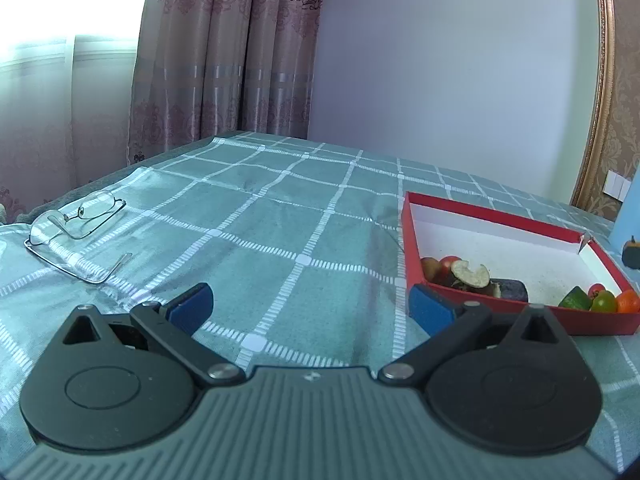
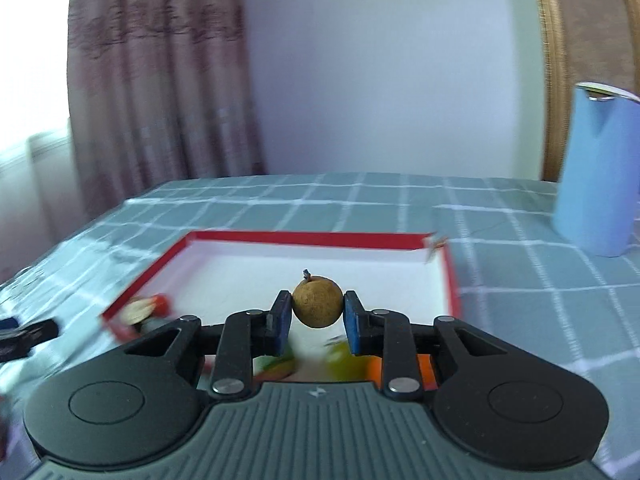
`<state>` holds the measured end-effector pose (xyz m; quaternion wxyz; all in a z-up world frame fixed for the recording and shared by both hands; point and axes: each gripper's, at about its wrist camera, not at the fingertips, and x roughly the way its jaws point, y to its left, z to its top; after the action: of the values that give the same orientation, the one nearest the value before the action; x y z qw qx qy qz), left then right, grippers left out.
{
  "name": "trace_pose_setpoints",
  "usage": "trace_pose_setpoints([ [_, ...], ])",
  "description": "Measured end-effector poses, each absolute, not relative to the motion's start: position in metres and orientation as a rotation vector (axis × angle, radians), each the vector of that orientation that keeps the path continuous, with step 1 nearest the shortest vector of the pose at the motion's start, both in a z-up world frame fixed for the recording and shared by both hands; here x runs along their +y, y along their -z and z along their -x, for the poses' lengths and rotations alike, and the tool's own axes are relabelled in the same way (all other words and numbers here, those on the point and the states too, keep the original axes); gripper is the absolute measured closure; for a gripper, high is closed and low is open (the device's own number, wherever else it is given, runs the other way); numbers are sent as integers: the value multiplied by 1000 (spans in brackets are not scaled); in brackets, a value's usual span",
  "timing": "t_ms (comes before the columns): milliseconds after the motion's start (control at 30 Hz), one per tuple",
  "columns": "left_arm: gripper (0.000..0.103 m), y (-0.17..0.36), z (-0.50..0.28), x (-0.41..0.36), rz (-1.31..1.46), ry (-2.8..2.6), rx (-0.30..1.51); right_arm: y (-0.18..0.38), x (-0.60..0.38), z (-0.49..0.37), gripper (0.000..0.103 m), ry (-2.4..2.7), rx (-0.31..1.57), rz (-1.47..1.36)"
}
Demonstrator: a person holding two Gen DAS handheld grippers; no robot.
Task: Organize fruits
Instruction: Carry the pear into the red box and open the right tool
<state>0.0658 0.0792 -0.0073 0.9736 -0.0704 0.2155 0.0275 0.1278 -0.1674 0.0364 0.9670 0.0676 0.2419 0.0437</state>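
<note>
left gripper (image 1: 308,306) spread wide over the checked tablecloth (image 1: 248,216); eyeglasses (image 1: 76,232) lie left, red tray (image 1: 480,210) of fruit right.

The table (image 1: 280,208) wears a teal cloth crossed by a white dashed grid. The tray (image 2: 320,237) is red outside, white inside. In its near corner lie fruits (image 1: 592,300) in green, yellow-green, red and orange, beside dark purple pieces (image 1: 508,290). The round fruit (image 2: 318,306) is speckled tan-brown. Both grippers are black and grey with blue pads (image 2: 354,326). The curtain (image 1: 224,48) is dusty pink with a darker floral print and pale stripes. The jug (image 2: 596,168) is light blue.
</note>
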Motion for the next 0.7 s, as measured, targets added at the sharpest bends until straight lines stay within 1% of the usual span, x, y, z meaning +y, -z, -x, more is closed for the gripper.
trace_pose_setpoints([
  [133,0,7,-67,80,143,-57,440,-26,-185,-148,76,-28,526,-140],
  [367,0,8,-69,77,124,-55,451,-3,-206,-155,76,18,600,-190],
  [567,0,8,-70,74,110,-65,454,-13,-221,-118,76,38,516,-263],
  [700,0,7,-70,69,79,-66,453,-10,-225,-82,76,97,481,-218],
])
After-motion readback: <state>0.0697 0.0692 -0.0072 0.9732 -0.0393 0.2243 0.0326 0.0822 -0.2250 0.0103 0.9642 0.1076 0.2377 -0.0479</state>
